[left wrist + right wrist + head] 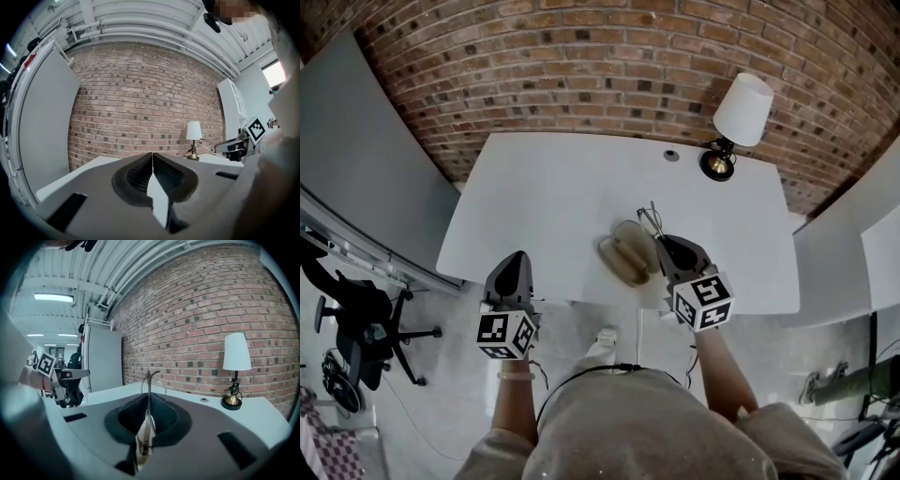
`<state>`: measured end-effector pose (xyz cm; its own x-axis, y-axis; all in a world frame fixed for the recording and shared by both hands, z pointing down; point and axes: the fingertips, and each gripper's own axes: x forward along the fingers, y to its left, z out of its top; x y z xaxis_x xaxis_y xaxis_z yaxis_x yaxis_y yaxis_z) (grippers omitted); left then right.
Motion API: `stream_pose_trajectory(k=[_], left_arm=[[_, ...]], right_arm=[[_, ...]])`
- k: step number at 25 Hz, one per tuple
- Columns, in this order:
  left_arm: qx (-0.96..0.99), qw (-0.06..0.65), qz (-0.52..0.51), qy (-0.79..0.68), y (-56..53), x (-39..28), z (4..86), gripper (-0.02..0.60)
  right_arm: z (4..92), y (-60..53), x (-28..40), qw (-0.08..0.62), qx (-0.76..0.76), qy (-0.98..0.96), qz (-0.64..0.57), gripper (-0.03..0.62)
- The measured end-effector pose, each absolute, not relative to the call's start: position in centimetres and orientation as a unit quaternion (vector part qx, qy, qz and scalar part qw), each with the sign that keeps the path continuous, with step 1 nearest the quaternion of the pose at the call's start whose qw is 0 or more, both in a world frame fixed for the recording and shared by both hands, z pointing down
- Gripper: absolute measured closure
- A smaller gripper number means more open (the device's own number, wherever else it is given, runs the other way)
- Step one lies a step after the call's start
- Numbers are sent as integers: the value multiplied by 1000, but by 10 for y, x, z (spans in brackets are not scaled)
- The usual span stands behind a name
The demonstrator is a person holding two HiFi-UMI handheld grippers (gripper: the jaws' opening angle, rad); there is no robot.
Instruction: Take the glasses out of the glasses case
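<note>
**Glasses clear of the case, pinched in the right gripper**

Furthest left, the left gripper hangs off the near edge of the white table, pointing level at the brick wall. Its jaws are pressed together with nothing between them, which its own view shows plainly. It is well apart from everything that matters here.

Moving across, the glasses case lies open near the table's front edge, tan and clamshell-shaped. As far as I can make out nothing is left inside it (the hollow is small and partly hidden from up here).

Just to the right of the case is the right gripper, clamped tight on the glasses. Its own view shows the thin frame held edge-on between the closed jaws. The frame's long axis runs on along the jaws and juts up past the tips toward the wall. So the glasses sit above and just right of the case, in the nearer hand by far. Setting them down would, I'd guess, only need a clear patch of table to the right.

Far right, a lamp stands at the back corner.
</note>
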<state>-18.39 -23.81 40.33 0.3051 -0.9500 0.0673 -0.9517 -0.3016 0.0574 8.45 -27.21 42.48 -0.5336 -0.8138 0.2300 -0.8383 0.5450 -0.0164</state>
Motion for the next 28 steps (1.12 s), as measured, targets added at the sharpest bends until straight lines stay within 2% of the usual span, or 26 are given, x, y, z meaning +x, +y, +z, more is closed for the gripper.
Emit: stream_pose_trajectory(k=[28], left_arm=[[807, 43, -4, -588, -205, -189, 400, 575]], right_arm=[[397, -245, 99, 45, 502, -863, 46, 574]])
